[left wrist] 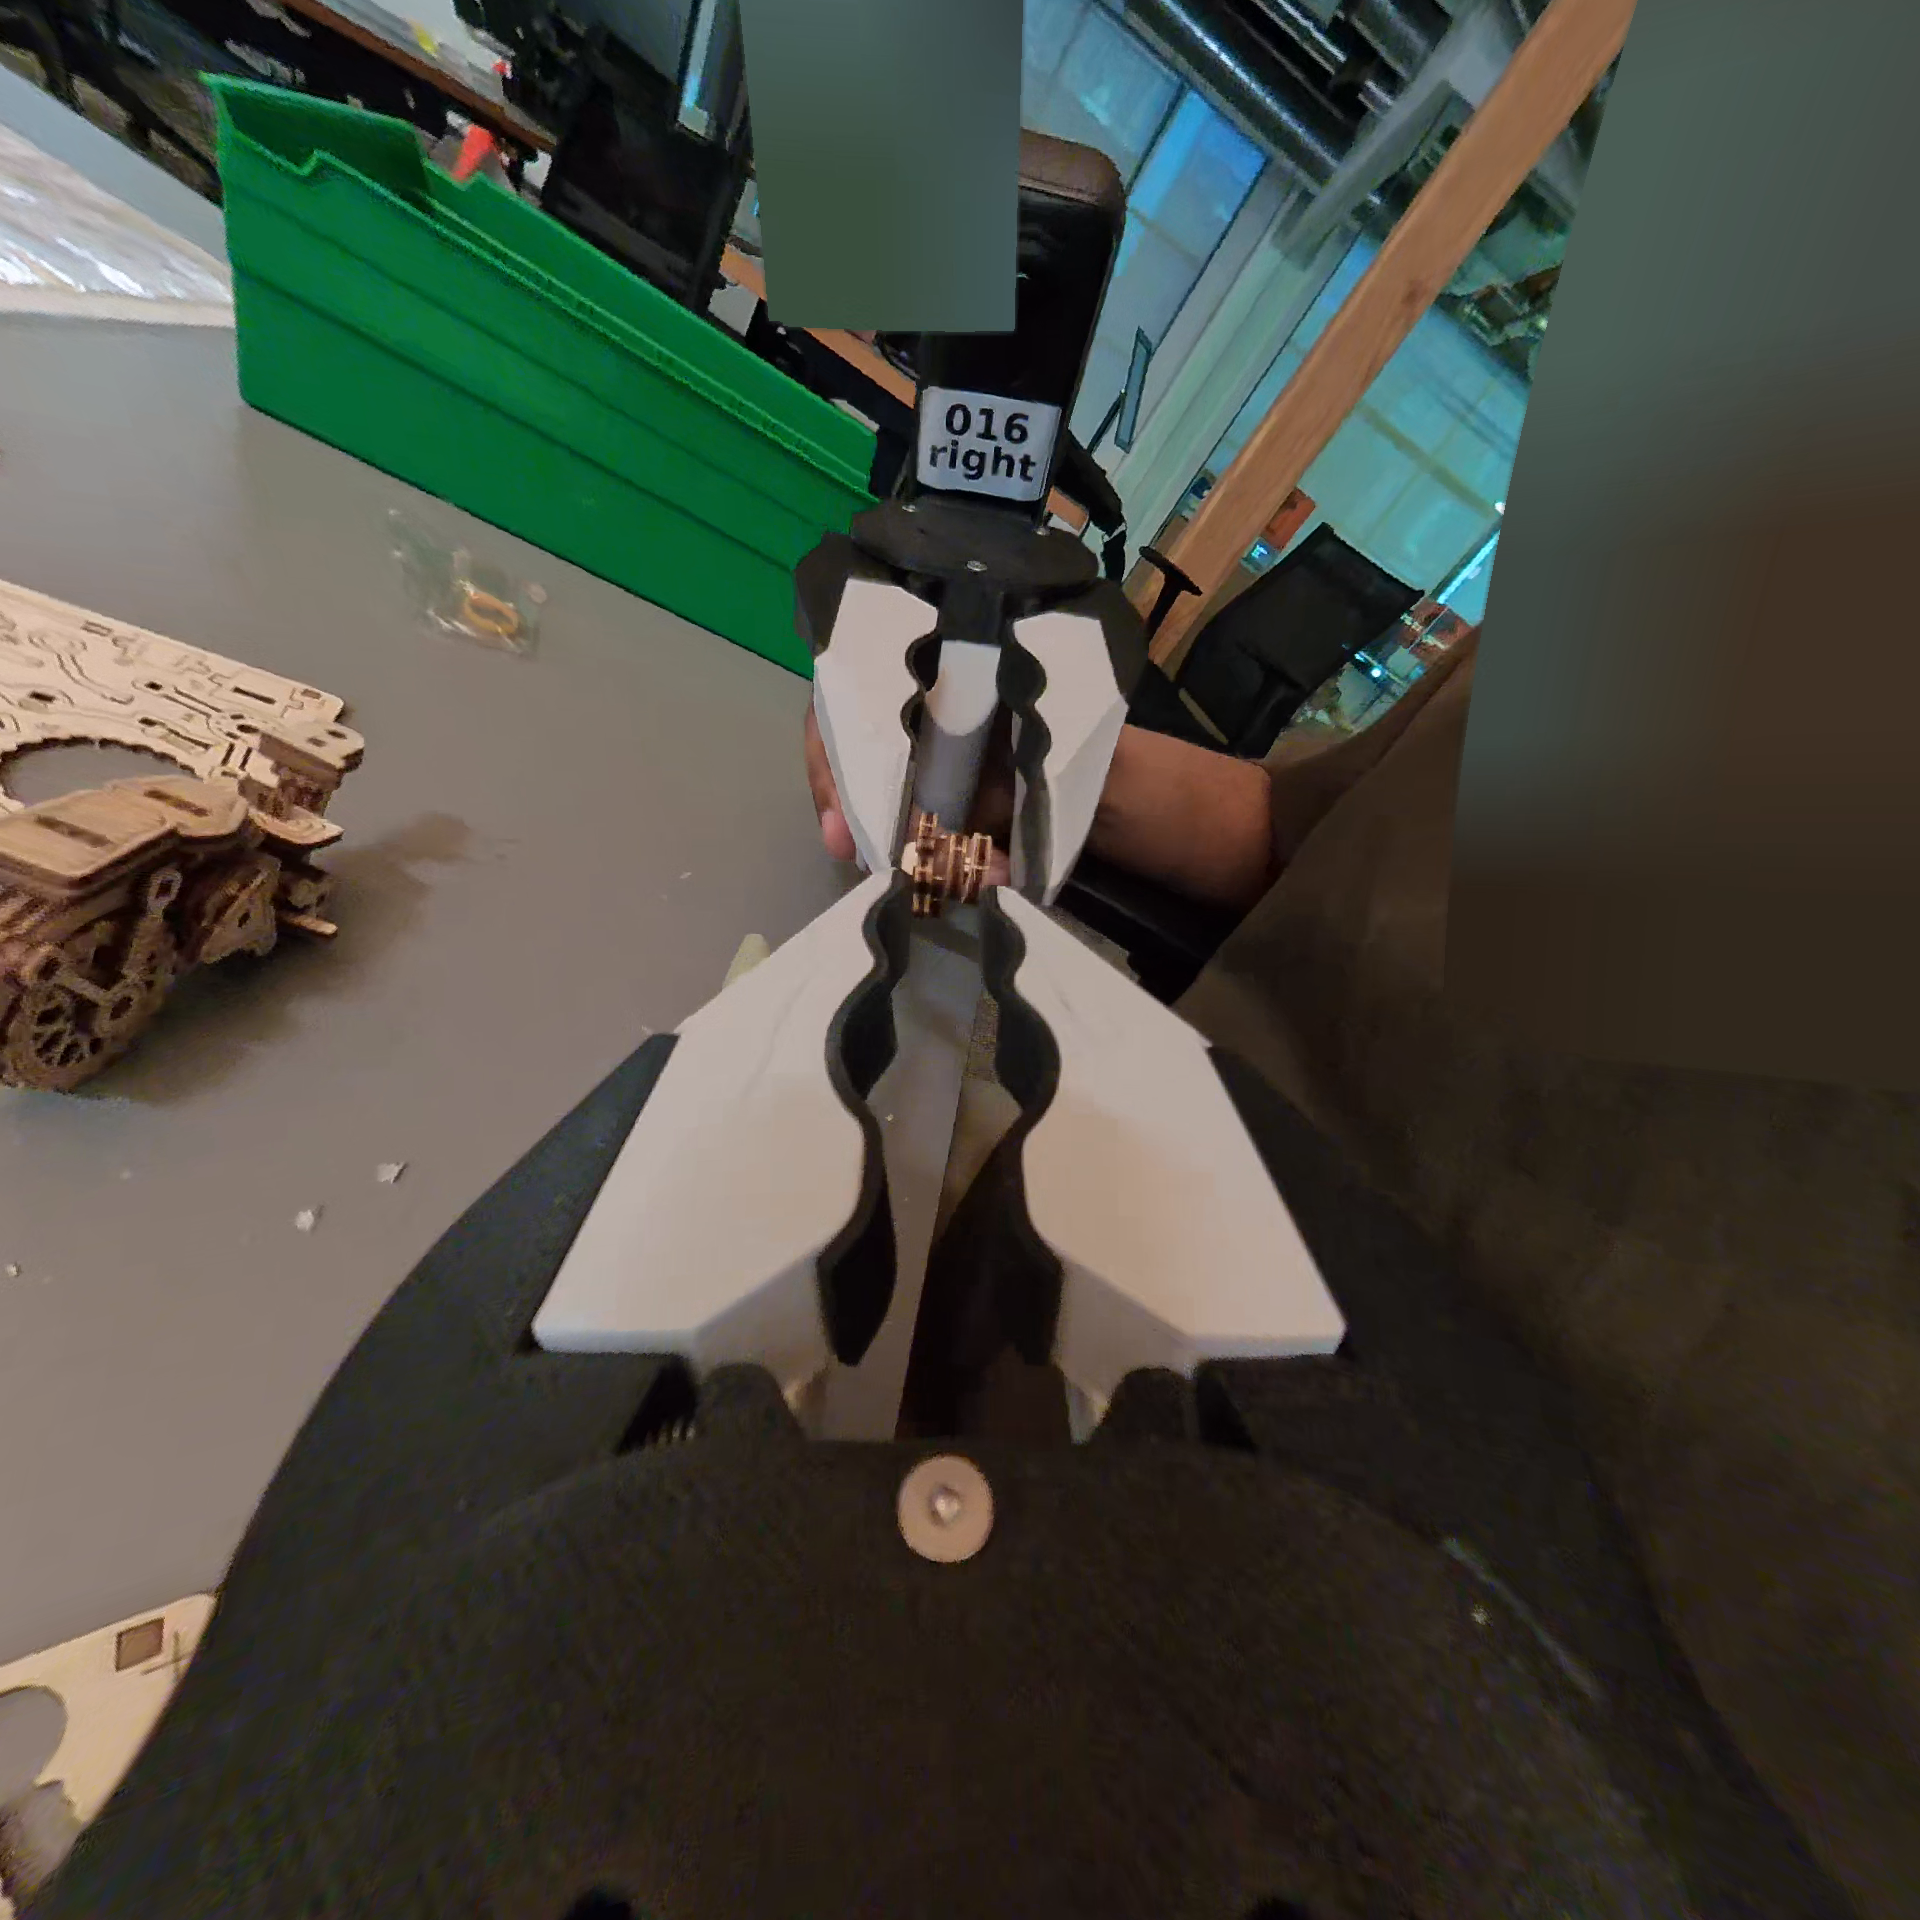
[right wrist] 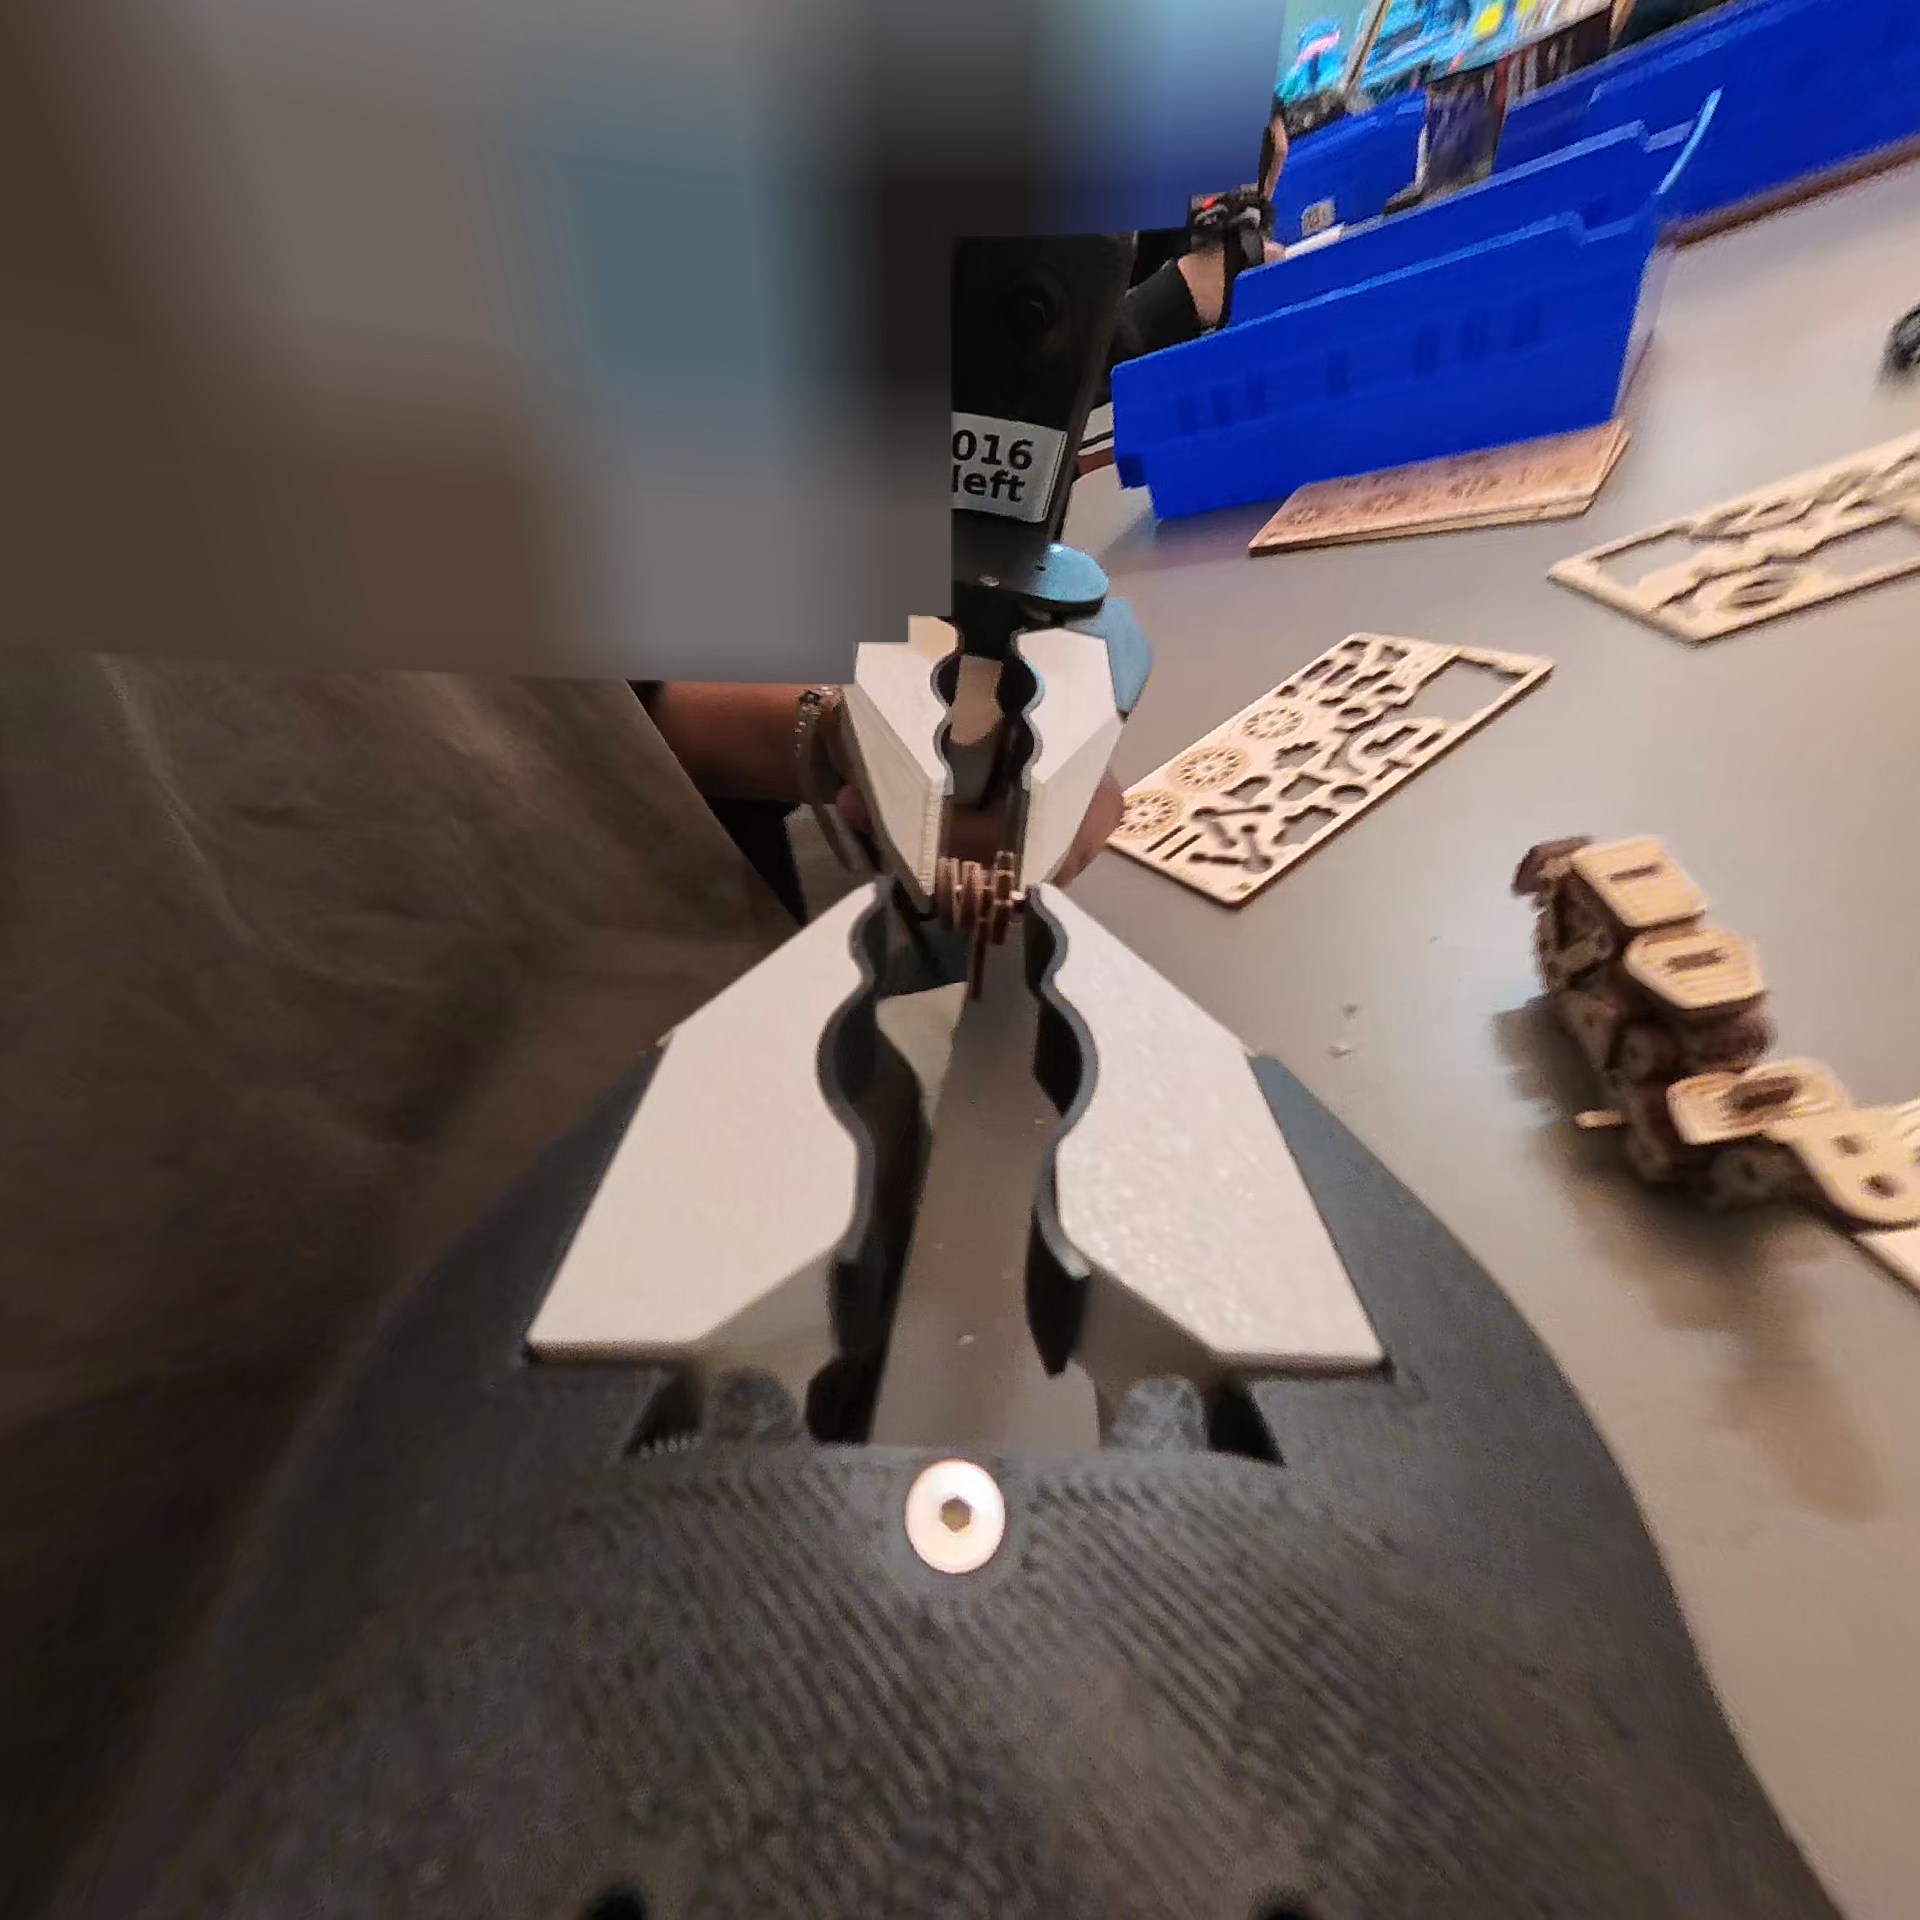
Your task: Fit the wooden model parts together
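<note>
My left gripper [left wrist: 940, 899] and right gripper [right wrist: 982, 914] meet tip to tip above the grey table [left wrist: 520, 935], both pinching the small stacked-disc wooden part [left wrist: 945, 868] between them, jaws nearly closed on it. Left of my left jaws sit the brown wooden vehicle model [left wrist: 135, 914] and a cut-out plywood sheet [left wrist: 156, 675], with a green plastic bin [left wrist: 499, 353] beyond. Right of my right jaws lie a pale laser-cut sheet [right wrist: 1330, 758], a wooden track-link chain [right wrist: 1683, 1029] and a blue bin [right wrist: 1403, 353]. Nothing stands between the tips.
</note>
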`<control>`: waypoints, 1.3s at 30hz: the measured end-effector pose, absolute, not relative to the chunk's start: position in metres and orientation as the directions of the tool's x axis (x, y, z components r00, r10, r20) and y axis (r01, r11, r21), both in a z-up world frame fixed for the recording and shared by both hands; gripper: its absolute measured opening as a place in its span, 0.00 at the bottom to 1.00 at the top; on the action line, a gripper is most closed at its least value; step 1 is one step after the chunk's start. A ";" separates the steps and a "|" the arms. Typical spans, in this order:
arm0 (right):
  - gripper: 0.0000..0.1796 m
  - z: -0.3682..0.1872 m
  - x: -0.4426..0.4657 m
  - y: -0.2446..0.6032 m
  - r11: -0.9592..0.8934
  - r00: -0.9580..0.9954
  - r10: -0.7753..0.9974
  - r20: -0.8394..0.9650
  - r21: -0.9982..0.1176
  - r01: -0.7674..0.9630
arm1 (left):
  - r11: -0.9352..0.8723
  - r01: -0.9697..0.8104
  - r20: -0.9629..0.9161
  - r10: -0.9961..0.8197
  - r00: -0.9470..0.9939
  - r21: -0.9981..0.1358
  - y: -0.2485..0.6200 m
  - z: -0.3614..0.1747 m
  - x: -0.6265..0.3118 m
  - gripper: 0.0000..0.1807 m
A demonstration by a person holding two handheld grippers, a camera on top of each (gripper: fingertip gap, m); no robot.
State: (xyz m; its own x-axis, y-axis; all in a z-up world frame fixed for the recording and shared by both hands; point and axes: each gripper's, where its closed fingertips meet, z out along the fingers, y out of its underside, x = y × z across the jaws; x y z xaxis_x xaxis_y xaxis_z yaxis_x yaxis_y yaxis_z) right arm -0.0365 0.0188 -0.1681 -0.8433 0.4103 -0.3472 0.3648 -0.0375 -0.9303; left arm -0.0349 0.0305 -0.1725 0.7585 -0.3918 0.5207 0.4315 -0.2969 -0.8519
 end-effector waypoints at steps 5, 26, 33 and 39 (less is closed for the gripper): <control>0.19 -0.170 -0.036 0.021 -0.095 -0.779 0.305 -0.548 -0.831 0.548 | -0.343 0.469 0.577 -0.384 0.721 -0.814 0.032 -0.178 -0.035 0.06; 0.08 -0.181 -0.027 0.023 0.001 -0.772 0.312 -0.554 -0.812 0.583 | -0.389 0.439 0.581 -0.427 0.693 -0.810 0.029 -0.181 -0.021 0.05; 0.08 -0.183 -0.027 0.022 0.042 -0.776 0.351 -0.523 -0.819 0.572 | -0.395 0.422 0.569 -0.425 0.704 -0.816 0.029 -0.183 -0.021 0.05; 0.08 -0.182 -0.028 0.023 0.026 -0.774 0.346 -0.530 -0.819 0.573 | -0.384 0.447 0.584 -0.420 0.695 -0.808 0.029 -0.181 -0.024 0.05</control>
State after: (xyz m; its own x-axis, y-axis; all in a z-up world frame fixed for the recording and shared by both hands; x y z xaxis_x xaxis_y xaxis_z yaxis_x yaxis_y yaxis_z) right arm -0.0281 0.0229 -0.1820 -0.7738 0.3464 -0.5303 0.5730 0.0257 -0.8192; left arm -0.0240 0.0295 -0.1805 0.6947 -0.4203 0.5837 0.4470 -0.3835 -0.8082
